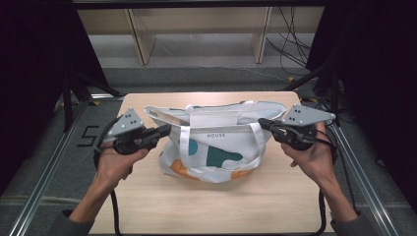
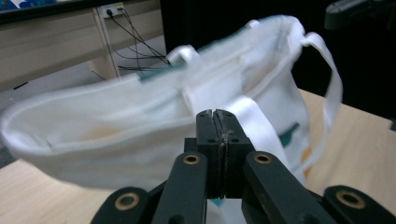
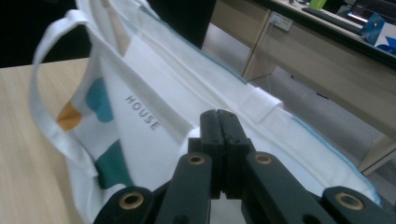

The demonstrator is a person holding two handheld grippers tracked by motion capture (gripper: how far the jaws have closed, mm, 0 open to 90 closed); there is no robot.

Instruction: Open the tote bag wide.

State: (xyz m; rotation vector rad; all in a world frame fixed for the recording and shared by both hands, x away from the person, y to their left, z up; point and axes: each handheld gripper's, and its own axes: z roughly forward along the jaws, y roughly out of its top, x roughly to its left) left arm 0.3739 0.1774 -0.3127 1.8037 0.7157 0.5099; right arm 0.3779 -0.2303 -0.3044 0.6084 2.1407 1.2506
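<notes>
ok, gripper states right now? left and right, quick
Left gripper: shut on the tote bag, at its left end.
Right gripper: shut on the tote bag, at its right end.

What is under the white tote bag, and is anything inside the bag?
The tote bag stands on the wooden table. Its mouth is pulled nearly flat, so its inside stays hidden.
</notes>
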